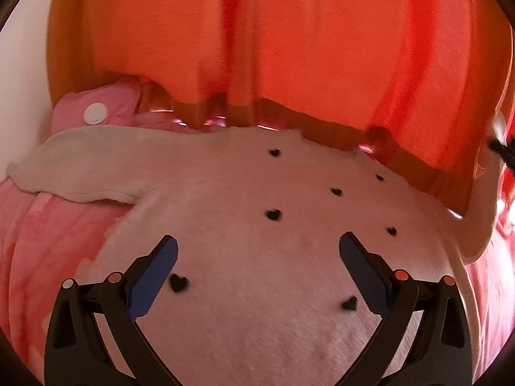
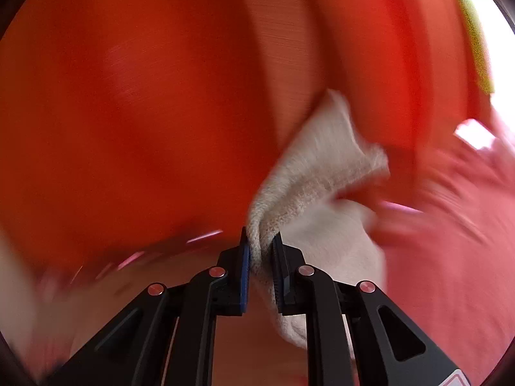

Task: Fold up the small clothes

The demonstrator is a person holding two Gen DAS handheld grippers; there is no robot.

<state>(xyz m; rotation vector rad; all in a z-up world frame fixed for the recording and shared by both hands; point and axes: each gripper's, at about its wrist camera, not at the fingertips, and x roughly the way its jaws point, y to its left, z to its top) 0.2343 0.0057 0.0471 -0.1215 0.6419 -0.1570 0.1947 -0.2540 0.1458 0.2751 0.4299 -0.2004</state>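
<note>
A small cream fleece garment with small black hearts lies spread on a pink bedcover. One sleeve stretches out to the left. My left gripper is open and hovers just above the garment's body, its blue pads wide apart. My right gripper is shut on a fold of the cream garment, which it holds lifted; the cloth bunches up and to the right of the jaws. The right wrist view is blurred by motion.
An orange-red curtain hangs close behind the bed and fills the right wrist view. A pink cushion with a white round badge lies at the back left. A white wall stands at the left.
</note>
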